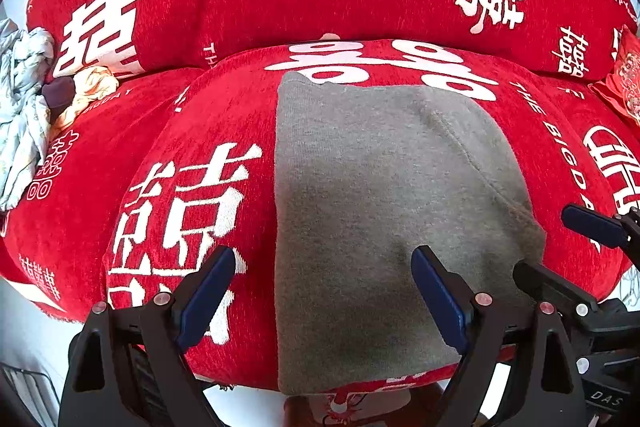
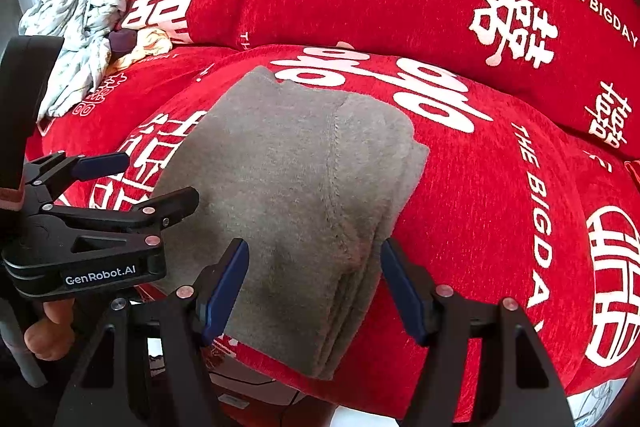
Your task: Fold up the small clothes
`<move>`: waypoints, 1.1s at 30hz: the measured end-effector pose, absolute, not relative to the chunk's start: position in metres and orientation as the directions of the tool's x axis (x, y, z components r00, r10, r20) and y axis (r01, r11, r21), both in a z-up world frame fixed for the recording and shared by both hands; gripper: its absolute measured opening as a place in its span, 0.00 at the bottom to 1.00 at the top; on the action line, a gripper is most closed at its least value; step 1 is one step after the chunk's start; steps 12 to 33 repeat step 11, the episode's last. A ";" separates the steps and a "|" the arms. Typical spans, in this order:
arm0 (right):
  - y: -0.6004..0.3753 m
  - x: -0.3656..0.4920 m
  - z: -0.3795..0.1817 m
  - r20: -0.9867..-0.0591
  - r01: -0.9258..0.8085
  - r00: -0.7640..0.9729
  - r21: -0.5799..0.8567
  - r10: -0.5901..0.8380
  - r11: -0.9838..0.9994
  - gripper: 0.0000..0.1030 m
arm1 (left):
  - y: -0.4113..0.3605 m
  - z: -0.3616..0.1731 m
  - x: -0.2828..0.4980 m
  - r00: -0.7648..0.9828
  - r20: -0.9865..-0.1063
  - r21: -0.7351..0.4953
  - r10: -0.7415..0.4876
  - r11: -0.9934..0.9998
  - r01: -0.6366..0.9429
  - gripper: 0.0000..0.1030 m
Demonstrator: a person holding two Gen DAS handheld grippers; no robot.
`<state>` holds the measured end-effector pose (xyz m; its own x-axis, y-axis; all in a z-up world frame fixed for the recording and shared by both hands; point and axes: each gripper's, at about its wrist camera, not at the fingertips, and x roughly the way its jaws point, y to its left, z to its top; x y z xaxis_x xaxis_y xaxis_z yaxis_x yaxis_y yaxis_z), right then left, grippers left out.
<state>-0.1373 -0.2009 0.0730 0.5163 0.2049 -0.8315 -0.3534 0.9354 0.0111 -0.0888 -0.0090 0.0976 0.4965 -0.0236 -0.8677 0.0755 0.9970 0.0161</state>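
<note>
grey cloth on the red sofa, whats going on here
A person is folding small clothes with a hand-held gripper in each hand. The grey garment lies folded into a layered stack on the red sofa cover. The left hand-held gripper and the right hand-held gripper hover over its near edge, both with jaws open and gripping nothing. A heap of unfolded clothes waits at the far left of the sofa.

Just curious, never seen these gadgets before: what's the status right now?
Left claw open, right claw open, both empty above the cushion. Grey garment lies folded flat on the red cushion. Nothing in the way; spare clothes heaped far left.
</note>
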 end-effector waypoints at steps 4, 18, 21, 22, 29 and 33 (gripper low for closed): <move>-0.201 -0.137 0.073 -0.832 -0.352 0.516 0.012 0.205 0.936 0.70 | -0.010 0.097 -0.090 0.496 -0.868 0.017 -0.024 0.997 0.078 0.88; -0.203 -0.138 0.073 -0.831 -0.350 0.517 0.015 0.207 0.937 0.70 | -0.010 0.095 -0.090 0.483 -0.875 0.015 -0.026 0.997 0.081 0.88; -0.203 -0.138 0.073 -0.831 -0.350 0.517 0.015 0.207 0.937 0.70 | -0.010 0.095 -0.090 0.483 -0.875 0.015 -0.026 0.997 0.081 0.88; -0.203 -0.138 0.073 -0.831 -0.350 0.517 0.015 0.207 0.937 0.70 | -0.010 0.095 -0.090 0.483 -0.875 0.015 -0.026 0.997 0.081 0.88; -0.203 -0.138 0.073 -0.831 -0.350 0.517 0.015 0.207 0.937 0.70 | -0.010 0.095 -0.090 0.483 -0.875 0.015 -0.026 0.997 0.081 0.88; -0.203 -0.138 0.073 -0.831 -0.350 0.517 0.015 0.207 0.937 0.70 | -0.010 0.095 -0.090 0.483 -0.875 0.015 -0.026 0.997 0.081 0.88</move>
